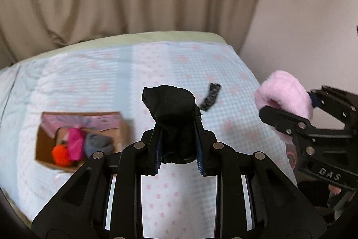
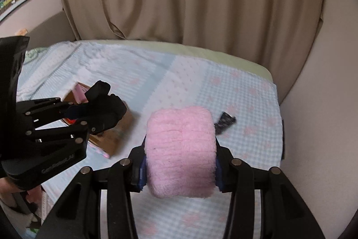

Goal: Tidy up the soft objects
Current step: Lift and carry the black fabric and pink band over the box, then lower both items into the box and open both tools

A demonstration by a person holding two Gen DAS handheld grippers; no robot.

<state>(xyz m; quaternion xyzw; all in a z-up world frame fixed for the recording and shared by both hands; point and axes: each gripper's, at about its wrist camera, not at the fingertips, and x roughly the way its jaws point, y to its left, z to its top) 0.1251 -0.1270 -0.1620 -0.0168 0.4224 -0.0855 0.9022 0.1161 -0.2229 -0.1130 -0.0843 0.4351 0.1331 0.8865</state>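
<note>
Our left gripper (image 1: 179,145) fingers pinch a black cloth (image 1: 172,113); our right gripper (image 2: 180,162) fingers pinch a pink fluffy roll (image 2: 180,149). Beyond both, a box (image 1: 118,127) of soft things sits on the bed (image 1: 156,64).

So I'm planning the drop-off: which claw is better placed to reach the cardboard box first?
Left, probably. The left claw, shut on the black cloth, sits nearer the cardboard box. The right claw, holding the pink fluffy roll, is further away.
</note>
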